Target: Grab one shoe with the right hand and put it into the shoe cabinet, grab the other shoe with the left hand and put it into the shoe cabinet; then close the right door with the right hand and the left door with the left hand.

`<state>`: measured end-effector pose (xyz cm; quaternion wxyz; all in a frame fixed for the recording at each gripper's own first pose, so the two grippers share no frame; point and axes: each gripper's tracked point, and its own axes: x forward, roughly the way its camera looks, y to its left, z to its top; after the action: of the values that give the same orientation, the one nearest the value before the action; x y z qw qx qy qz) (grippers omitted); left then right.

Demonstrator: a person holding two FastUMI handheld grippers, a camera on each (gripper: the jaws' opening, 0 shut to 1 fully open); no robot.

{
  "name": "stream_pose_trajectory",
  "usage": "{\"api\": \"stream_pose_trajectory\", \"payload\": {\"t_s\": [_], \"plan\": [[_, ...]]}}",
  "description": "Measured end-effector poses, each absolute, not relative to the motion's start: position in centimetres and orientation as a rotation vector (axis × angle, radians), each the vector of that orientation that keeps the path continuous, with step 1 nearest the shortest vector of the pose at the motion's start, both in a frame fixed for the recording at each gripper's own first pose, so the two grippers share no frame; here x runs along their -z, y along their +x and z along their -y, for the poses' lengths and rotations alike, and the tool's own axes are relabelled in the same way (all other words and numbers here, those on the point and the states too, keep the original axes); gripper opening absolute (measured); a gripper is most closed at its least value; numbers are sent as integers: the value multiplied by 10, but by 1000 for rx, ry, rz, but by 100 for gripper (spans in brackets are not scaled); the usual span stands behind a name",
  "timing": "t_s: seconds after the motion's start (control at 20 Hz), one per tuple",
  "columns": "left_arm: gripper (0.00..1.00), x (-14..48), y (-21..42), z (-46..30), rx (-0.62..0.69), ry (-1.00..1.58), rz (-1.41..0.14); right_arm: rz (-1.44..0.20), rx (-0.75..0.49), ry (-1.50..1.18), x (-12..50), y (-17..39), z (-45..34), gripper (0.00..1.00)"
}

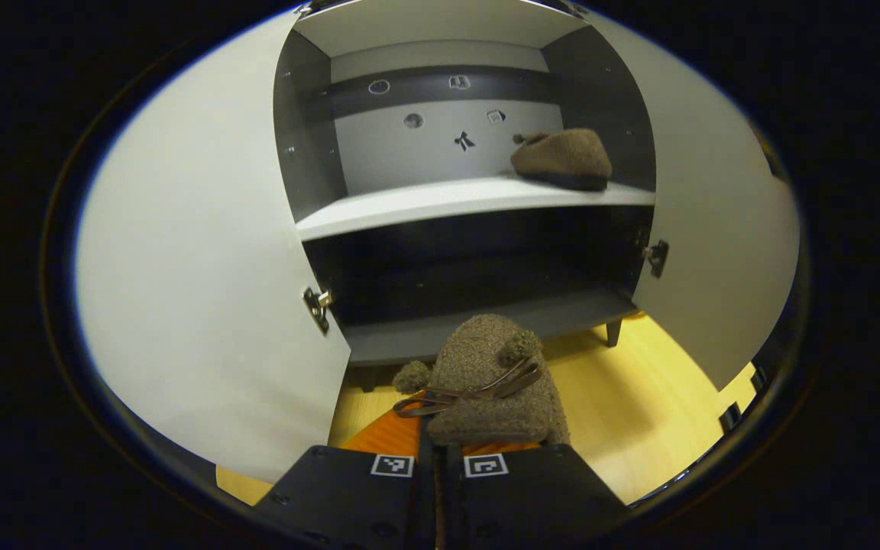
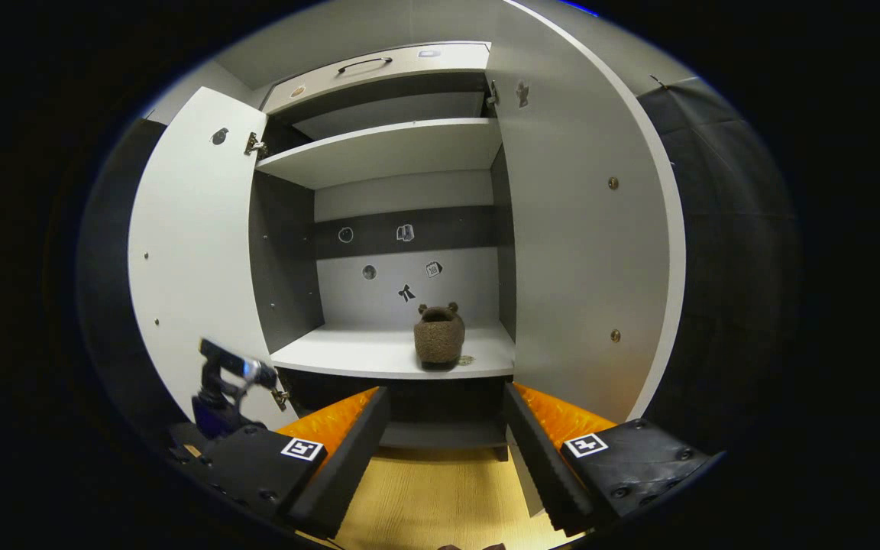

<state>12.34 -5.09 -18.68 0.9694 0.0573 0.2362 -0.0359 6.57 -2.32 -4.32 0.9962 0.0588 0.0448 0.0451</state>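
Note:
In the left gripper view my left gripper (image 1: 440,451) is shut on a brown fuzzy shoe (image 1: 490,382) with pompoms and a bow, held low in front of the open shoe cabinet (image 1: 455,200). A second brown shoe (image 1: 562,158) lies at the right end of the cabinet's middle shelf. In the right gripper view my right gripper (image 2: 448,428) stands open with nothing between its fingers, facing that shoe (image 2: 439,334) on the shelf (image 2: 363,353). Both white doors are swung open: the left door (image 2: 188,267) and the right door (image 2: 585,252).
The cabinet's dark bottom shelf (image 1: 486,325) lies just beyond the held shoe. A higher shelf (image 2: 386,149) and a drawer with a handle (image 2: 379,65) sit above. The yellow wooden floor (image 1: 638,405) spreads in front. The other gripper's rig (image 2: 226,382) shows at lower left.

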Motion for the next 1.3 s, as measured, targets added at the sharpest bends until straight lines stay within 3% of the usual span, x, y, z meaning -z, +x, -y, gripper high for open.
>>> {"api": "stream_pose_trajectory", "payload": {"t_s": [0.35,0.65,0.95,1.3], "plan": [[10,54,168,64,70,-1,-343,-69,-97,115,46,64,40,98],[10,-11,242,43,5,-48,-287,-60,-102,97,54,56,50,98],[10,-11,340,30,-39,1,-329,-63,-95,86,59,49,62,99],[10,36,417,37,-68,-28,-458,-58,-100,78,56,35,66,98]]}}
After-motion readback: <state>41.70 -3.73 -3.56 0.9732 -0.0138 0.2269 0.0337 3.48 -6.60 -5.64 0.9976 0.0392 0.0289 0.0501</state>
